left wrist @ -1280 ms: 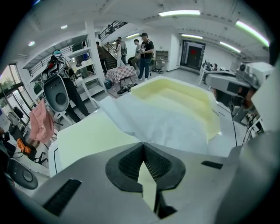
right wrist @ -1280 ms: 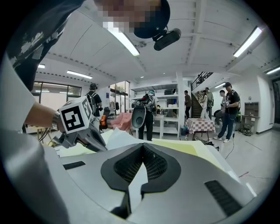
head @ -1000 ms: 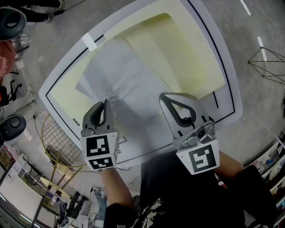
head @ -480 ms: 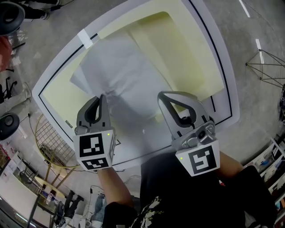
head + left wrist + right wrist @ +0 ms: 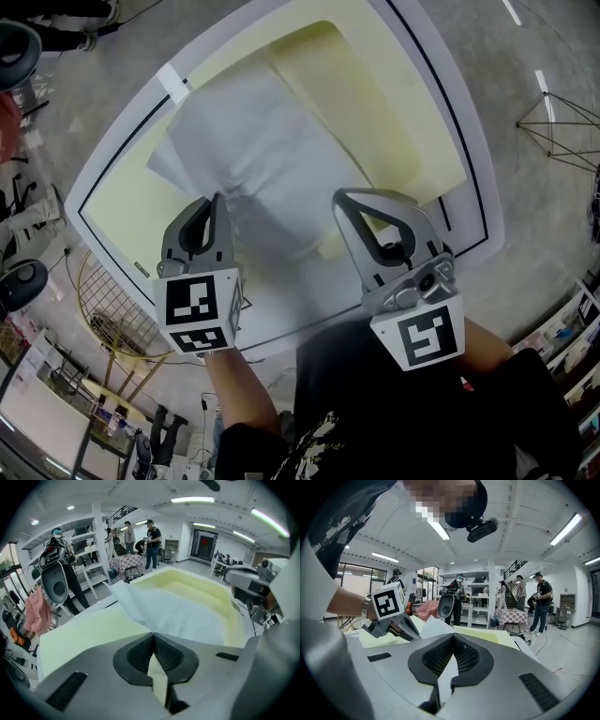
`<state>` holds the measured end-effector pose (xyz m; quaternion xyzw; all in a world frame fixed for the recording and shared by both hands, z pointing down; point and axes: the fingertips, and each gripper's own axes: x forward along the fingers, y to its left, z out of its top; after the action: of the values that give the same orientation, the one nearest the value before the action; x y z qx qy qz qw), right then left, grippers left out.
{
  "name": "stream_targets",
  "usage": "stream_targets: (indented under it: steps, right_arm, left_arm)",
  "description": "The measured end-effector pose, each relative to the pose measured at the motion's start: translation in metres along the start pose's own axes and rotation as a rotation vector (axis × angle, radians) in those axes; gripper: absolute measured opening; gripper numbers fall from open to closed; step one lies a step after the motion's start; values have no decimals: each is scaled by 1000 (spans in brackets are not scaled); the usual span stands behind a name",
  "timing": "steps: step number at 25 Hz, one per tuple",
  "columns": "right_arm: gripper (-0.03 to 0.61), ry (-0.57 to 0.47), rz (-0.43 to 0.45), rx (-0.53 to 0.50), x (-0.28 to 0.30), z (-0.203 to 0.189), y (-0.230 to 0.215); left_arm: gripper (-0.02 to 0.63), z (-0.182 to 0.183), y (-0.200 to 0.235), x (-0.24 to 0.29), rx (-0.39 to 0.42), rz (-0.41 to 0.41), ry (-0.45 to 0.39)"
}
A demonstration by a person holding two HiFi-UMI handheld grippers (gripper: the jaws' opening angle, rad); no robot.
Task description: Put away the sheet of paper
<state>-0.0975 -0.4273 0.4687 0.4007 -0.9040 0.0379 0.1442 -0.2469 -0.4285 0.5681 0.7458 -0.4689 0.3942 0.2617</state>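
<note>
The sheet of paper (image 5: pixel 262 150) is white and creased, and it lies on a pale yellow pad (image 5: pixel 394 103) on the white-rimmed table (image 5: pixel 469 122). My left gripper (image 5: pixel 217 199) is shut on the paper's near edge. In the left gripper view the sheet (image 5: pixel 178 616) fans up and away from the closed tips (image 5: pixel 153 634). My right gripper (image 5: pixel 339 199) hovers over the paper's near right part, jaws shut. Its own view shows the tips (image 5: pixel 452 635) meeting with nothing seen between them, and a paper corner (image 5: pixel 433 625) stands behind them.
A wire rack (image 5: pixel 103 300) stands on the floor left of the table and a tripod (image 5: pixel 553 131) on the right. Shelves, a checked table and several people (image 5: pixel 152 541) fill the room beyond. A black line runs round the table's rim.
My left gripper has shifted a little across the table with the paper's edge held in it. The right gripper has stayed where it was.
</note>
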Motion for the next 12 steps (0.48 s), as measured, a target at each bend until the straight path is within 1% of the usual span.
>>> stream_targets:
  steps: [5,12]
  right_arm:
    - [-2,7,-25,6,-7,1,-11]
    - [-2,15,-54,28,-4,-6,-12]
  left_arm:
    - [2,13,-11,3,11,-32,-7]
    - [2,16,-15,11,46,-66,2]
